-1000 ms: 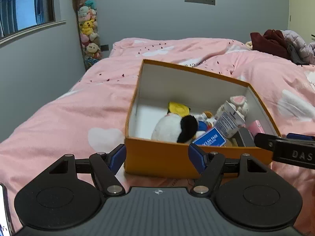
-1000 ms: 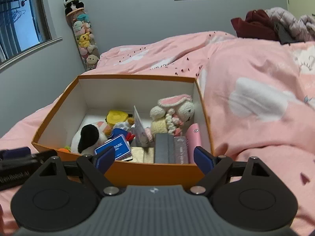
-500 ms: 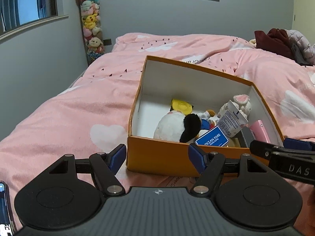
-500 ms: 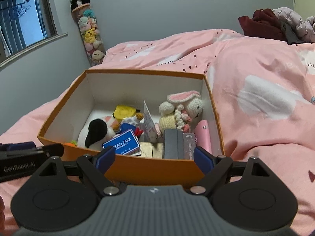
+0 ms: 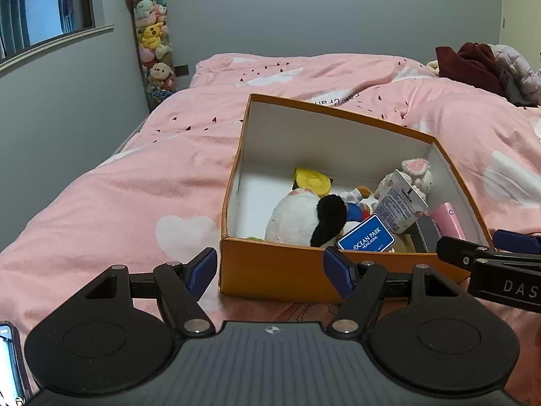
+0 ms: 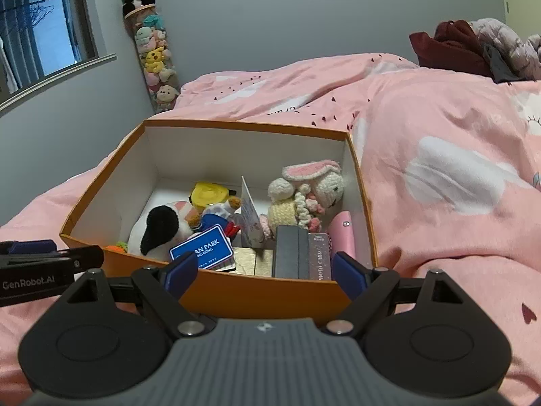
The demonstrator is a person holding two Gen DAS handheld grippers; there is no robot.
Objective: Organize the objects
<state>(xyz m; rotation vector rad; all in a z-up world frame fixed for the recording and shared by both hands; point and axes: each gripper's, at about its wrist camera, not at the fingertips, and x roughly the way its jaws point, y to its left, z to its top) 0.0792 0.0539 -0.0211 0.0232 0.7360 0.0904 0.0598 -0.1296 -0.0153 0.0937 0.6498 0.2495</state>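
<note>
An orange box (image 5: 277, 275) (image 6: 257, 292) sits on the pink bed. Inside lie a black-and-white plush (image 5: 304, 218) (image 6: 159, 228), a blue Ocean Park card (image 5: 367, 238) (image 6: 203, 252), a yellow toy (image 6: 208, 194), a crochet bunny (image 6: 311, 186), a white tube (image 5: 399, 203), a black case (image 6: 290, 253) and a pink case (image 6: 343, 233). My left gripper (image 5: 270, 270) is open and empty, just in front of the box's near wall. My right gripper (image 6: 263, 270) is open and empty, at the near wall on the box's right side.
The pink duvet (image 5: 135, 196) (image 6: 456, 169) surrounds the box. A tall column of plush toys (image 5: 154, 44) stands in the far left corner. Dark clothes (image 6: 449, 49) lie piled at the far right. A phone (image 5: 8, 362) shows at the lower left edge.
Both grippers have drawn back and risen slightly from the box, so it sits lower and smaller in view. The box contents have not moved.
</note>
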